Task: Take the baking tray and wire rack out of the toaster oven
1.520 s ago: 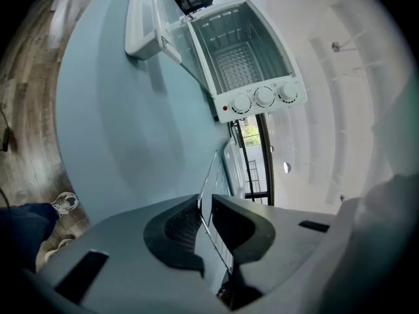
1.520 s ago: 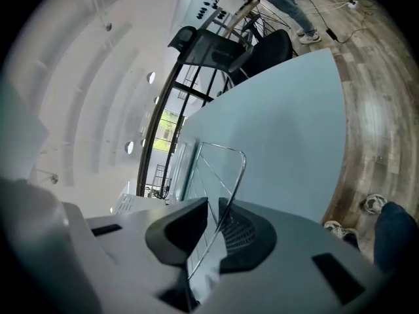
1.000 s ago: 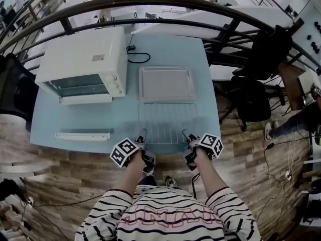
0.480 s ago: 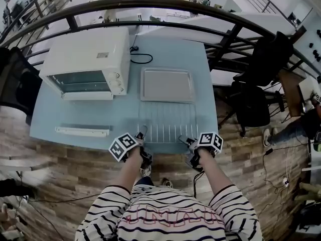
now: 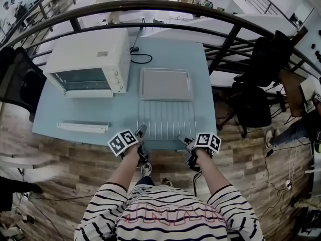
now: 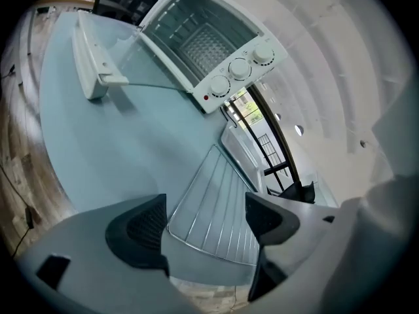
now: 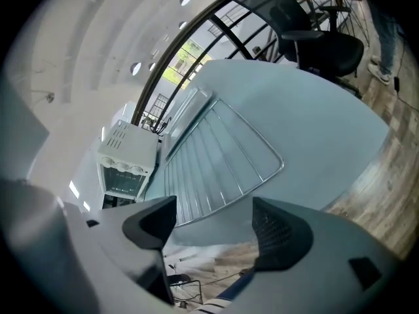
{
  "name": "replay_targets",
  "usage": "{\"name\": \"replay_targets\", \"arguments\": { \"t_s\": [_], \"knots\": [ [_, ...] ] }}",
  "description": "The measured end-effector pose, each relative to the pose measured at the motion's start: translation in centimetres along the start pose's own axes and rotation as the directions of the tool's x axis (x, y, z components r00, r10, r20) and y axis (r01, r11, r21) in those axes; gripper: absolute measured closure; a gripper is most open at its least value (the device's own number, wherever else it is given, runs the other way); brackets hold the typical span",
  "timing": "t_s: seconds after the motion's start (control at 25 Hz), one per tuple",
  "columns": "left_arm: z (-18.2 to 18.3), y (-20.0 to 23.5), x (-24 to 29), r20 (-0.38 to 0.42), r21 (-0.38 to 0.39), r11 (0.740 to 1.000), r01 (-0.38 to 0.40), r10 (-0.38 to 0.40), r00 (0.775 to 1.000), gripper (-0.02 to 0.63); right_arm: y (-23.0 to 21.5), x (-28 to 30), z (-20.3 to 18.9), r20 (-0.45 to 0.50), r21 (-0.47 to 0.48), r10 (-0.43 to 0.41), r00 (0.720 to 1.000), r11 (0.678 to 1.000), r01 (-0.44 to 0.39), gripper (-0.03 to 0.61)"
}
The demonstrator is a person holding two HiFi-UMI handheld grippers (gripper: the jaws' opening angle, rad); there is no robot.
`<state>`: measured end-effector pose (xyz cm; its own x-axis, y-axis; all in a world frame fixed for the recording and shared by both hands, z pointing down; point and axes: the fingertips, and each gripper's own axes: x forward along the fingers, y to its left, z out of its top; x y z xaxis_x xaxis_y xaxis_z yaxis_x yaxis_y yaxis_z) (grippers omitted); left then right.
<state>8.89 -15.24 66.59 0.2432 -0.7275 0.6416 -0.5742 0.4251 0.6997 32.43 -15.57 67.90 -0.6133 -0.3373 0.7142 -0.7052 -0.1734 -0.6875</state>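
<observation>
The white toaster oven (image 5: 88, 59) stands at the table's far left, its front open. To its right the grey baking tray (image 5: 166, 84) lies flat on the table. The wire rack (image 5: 167, 120) lies just in front of the tray, by the near edge. My left gripper (image 5: 141, 133) hovers at the rack's near left corner, its jaws opening and nothing between them. My right gripper (image 5: 183, 140) is open at the near right corner, also empty. The rack (image 6: 216, 208) shows beyond the left jaws, and the rack (image 7: 219, 159) lies clear of the right jaws.
A long white strip-like part (image 5: 83, 127) lies on the pale blue table (image 5: 90, 109) in front of the oven. A black cable (image 5: 140, 58) coils behind the oven. A dark railing (image 5: 150, 6) curves past the far side, and black chairs (image 5: 253, 109) stand to the right.
Both grippers have rolled a little and their jaws stand wider. The wire rack and baking tray lie where they were.
</observation>
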Motion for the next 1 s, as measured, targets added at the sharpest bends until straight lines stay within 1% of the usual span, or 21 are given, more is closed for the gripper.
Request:
{"name": "replay_targets", "arguments": {
  "t_s": [0.12, 0.2, 0.28, 0.36, 0.48, 0.56, 0.64, 0.8, 0.84, 0.92, 1.0],
  "knots": [
    [0.4, -1.2, -1.2, 0.039, 0.056, 0.998, 0.028, -0.030, 0.999, 0.261, 1.6, -0.9, 0.8, 0.037, -0.107, 0.022, 0.999, 0.994, -0.018, 0.233],
    [0.7, -2.5, -2.3, 0.070, 0.098, 0.993, 0.061, -0.068, 0.995, 0.261, 3.0, -1.8, 1.3, 0.071, -0.173, 0.055, 0.996, 0.984, -0.042, 0.233],
    [1.2, -4.0, -3.7, 0.112, 0.156, 0.983, 0.100, -0.118, 0.987, 0.261, 4.8, -2.8, 1.7, 0.100, -0.231, 0.098, 0.990, 0.970, -0.072, 0.233],
    [1.8, -5.7, -5.5, 0.162, 0.241, 0.963, 0.125, -0.167, 0.973, 0.261, 6.8, -3.9, 2.0, 0.133, -0.284, 0.152, 0.979, 0.953, -0.109, 0.233],
    [2.6, -7.8, -8.5, 0.236, 0.376, 0.919, 0.115, -0.215, 0.948, 0.262, 10.0, -6.0, 1.9, 0.170, -0.370, 0.247, 0.954, 0.913, -0.171, 0.235],
    [2.9, -9.3, -10.7, 0.278, 0.448, 0.887, 0.109, -0.254, 0.926, 0.262, 12.1, -7.5, 1.6, 0.185, -0.438, 0.307, 0.934, 0.876, -0.201, 0.235],
    [2.8, -10.8, -12.7, 0.309, 0.511, 0.853, 0.107, -0.299, 0.903, 0.262, 13.7, -9.0, 1.2, 0.200, -0.509, 0.353, 0.914, 0.834, -0.211, 0.235],
    [1.8, -13.0, -16.2, 0.350, 0.624, 0.777, 0.081, -0.372, 0.860, 0.268, 16.6, -11.9, 0.1, 0.230, -0.650, 0.443, 0.867, 0.732, -0.201, 0.236],
    [1.5, -13.5, -17.0, 0.359, 0.647, 0.759, 0.071, -0.386, 0.850, 0.282, 17.2, -12.6, -0.2, 0.238, -0.681, 0.466, 0.852, 0.705, -0.196, 0.236],
    [0.8, -14.5, -18.4, 0.375, 0.689, 0.723, 0.045, -0.409, 0.832, 0.342, 18.2, -14.1, -0.7, 0.251, -0.734, 0.507, 0.825, 0.655, -0.179, 0.239],
    [0.2, -15.2, -19.9, 0.393, 0.724, 0.690, 0.010, -0.424, 0.816, 0.378, 18.9, -15.5, -1.4, 0.261, -0.775, 0.537, 0.802, 0.612, -0.157, 0.259]
  ]
}}
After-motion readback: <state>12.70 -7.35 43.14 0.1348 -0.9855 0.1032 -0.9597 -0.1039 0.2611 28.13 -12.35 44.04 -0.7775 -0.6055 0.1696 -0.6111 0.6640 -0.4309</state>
